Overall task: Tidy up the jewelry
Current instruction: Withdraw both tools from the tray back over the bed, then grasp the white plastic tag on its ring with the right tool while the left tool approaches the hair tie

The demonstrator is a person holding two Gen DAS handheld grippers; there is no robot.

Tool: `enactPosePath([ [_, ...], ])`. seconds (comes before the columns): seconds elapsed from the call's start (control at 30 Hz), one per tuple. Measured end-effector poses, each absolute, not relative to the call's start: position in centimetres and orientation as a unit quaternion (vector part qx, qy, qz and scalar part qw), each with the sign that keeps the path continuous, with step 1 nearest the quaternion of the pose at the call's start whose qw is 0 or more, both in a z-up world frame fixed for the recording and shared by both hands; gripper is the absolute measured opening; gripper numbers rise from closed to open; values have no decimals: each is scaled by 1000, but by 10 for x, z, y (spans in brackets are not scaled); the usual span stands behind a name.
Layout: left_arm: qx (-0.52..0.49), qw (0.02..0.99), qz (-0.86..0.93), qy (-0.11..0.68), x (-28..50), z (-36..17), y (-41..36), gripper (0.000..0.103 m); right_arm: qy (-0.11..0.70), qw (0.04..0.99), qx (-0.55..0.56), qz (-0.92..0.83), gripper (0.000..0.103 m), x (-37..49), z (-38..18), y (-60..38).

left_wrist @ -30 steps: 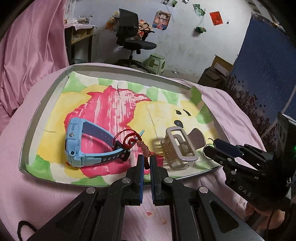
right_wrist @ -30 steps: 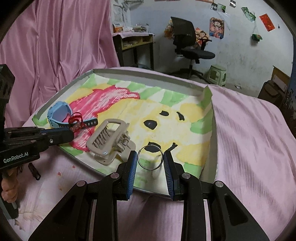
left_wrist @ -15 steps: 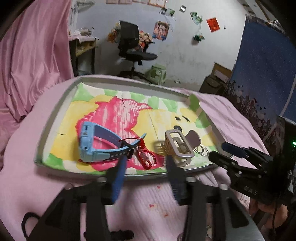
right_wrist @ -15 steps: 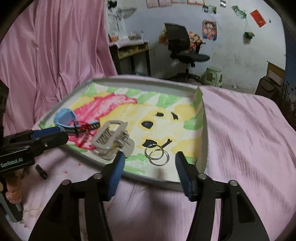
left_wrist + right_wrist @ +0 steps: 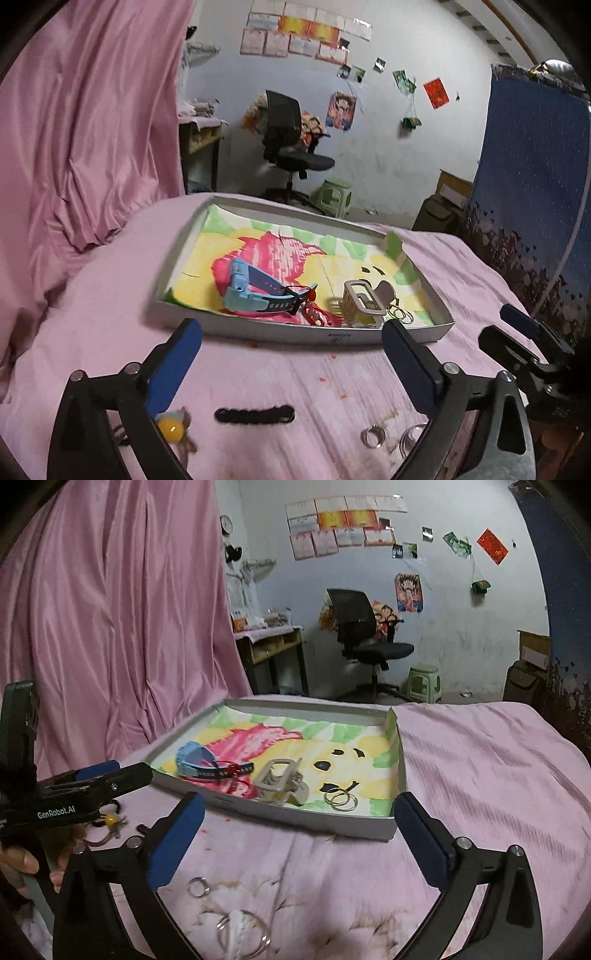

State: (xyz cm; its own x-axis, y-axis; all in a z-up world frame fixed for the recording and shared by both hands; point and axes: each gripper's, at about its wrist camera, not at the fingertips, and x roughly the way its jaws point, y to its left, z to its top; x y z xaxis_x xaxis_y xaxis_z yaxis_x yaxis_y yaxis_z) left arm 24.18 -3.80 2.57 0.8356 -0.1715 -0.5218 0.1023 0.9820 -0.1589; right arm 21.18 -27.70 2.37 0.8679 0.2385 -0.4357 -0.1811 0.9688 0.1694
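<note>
Right wrist | right gripper (image 5: pixel 299 834) spread, empty | tray (image 5: pixel 295 818) edge ahead

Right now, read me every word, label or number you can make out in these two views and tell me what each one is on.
"GenRobot.AI": white lettering on the side of the left gripper, seen in the right wrist view.
Small dark print on the front wall of the tray: too small to read.
Certificates and posters on the back wall: too blurred to read.
Wall clock: numerals too small to read.
</note>
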Motion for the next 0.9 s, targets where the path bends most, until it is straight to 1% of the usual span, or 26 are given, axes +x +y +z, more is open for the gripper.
enactPosePath([
  [0.53, -18, 975, -64, 210, 174, 39, -30, 101, 177, 977, 33, 115, 101, 154, 30, -264],
  [0.67, -8, 976, -63, 208, 162, 37, -27, 101, 175, 977, 21, 118, 101, 146, 28, -261],
  [0.9, -7, 971, -63, 230, 143, 26, -14, 101, 203, 970, 2, 132, 101, 141, 16, -254],
])
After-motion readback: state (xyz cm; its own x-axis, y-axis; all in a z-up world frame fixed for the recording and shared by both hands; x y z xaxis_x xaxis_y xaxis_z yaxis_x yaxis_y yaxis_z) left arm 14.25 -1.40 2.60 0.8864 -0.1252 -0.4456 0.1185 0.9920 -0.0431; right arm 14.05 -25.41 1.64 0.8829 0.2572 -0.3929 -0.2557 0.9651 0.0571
